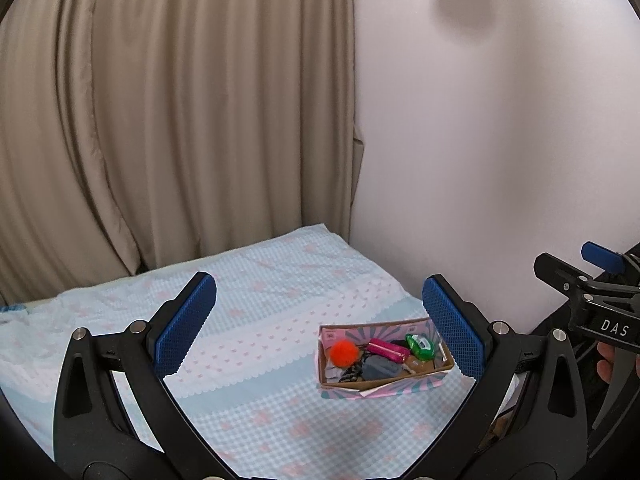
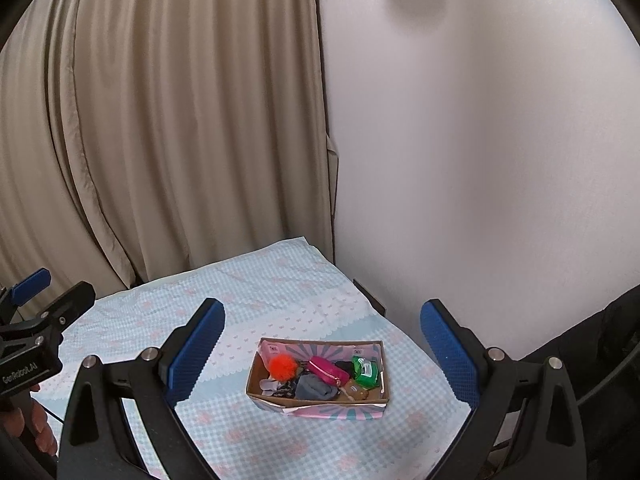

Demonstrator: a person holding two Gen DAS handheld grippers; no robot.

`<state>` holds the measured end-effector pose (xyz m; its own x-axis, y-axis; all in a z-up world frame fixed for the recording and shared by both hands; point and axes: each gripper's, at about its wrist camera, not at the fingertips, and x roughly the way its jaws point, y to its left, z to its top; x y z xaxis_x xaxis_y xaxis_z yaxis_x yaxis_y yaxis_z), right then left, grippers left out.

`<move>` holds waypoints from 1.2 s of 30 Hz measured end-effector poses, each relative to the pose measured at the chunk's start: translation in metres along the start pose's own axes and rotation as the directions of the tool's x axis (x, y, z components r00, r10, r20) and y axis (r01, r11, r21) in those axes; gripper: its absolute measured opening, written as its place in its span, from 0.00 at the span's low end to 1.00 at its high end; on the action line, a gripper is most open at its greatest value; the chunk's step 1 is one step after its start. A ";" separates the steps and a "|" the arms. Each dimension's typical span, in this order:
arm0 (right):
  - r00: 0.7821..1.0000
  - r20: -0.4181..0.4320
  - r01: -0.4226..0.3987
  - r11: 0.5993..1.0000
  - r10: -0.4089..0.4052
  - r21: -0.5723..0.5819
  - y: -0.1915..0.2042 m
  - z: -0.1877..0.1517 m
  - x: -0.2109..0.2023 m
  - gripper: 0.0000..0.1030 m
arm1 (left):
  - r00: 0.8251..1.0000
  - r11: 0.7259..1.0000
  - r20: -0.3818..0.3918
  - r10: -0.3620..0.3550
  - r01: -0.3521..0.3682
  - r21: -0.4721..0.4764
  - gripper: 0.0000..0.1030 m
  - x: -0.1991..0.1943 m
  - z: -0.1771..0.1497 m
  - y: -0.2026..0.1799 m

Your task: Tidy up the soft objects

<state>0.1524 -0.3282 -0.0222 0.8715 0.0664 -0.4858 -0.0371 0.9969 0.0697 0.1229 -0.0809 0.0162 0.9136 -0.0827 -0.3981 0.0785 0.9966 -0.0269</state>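
The box (image 2: 320, 400) of soft things sat on the bed (image 2: 248, 292), filled; both tongs (image 1: 320, 328) (image 2: 322, 352) hung apart above it, empty.

Bed (image 2: 280, 292), blue-and-pink checked cover.
One open cardboard box (image 2: 320, 404) of small soft items rests directly on it.

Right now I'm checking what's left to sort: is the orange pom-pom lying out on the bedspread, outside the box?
No: the orange pom-pom sits inside the cardboard box, at its left end beside the pink pouch.
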 end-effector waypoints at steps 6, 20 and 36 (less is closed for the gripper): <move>1.000 0.006 0.000 1.000 0.000 -0.003 -0.001 -0.002 -0.004 0.95 | 1.000 1.000 0.003 0.003 -0.003 0.008 1.00 0.001 -0.002 -0.002; 1.000 0.011 0.000 1.000 0.000 0.000 0.002 -0.004 -0.004 0.95 | 1.000 1.000 0.007 0.012 -0.013 0.014 1.00 0.000 -0.001 -0.003; 1.000 0.011 0.004 1.000 -0.005 0.004 0.002 -0.002 -0.004 0.95 | 1.000 1.000 0.012 0.006 -0.006 0.009 1.00 -0.002 0.001 0.001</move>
<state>0.1480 -0.3260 -0.0223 0.8772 0.0614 -0.4762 -0.0311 0.9970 0.0712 0.1217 -0.0800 0.0175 0.9187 -0.0765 -0.3873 0.0763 0.9970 -0.0160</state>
